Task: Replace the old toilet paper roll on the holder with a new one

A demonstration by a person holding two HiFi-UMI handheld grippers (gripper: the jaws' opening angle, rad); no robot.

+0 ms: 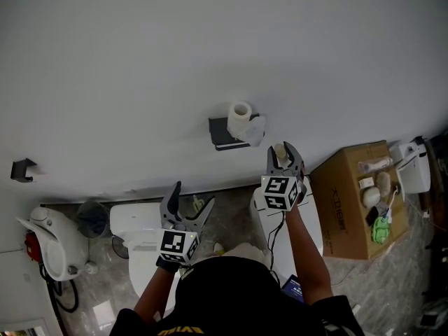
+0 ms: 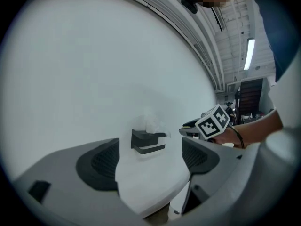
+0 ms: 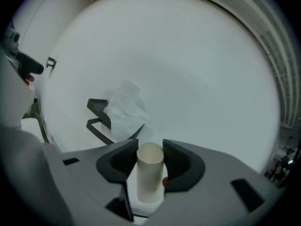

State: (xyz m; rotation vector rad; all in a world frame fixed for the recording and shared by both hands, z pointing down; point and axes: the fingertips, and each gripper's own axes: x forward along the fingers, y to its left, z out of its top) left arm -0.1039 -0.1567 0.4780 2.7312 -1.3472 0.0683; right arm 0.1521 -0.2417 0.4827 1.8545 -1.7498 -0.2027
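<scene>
The right gripper is closed partway, with both pads pressing on a bare cardboard tube. The tube stands upright between the jaws, its open end on top. In the right gripper view, the tube fills the gap of that gripper, and a pad touches it on each side.

The left gripper is at about 8 o'clock from the right one, lower in the head view. Its jaws are spread wide and hold nothing. In the left gripper view only the white wall shows between the pads of the gripper.

On the wall, a black holder sits at about 11 o'clock from the right gripper, near it but not touching. A white paper roll is on the holder, with a loose, crumpled sheet hanging at its 4 o'clock side. In the right gripper view, the holder and the paper are at 11 o'clock above the tube.

A cardboard box stands at 4 o'clock from the right gripper. A toilet is at 9 o'clock from the left gripper.
</scene>
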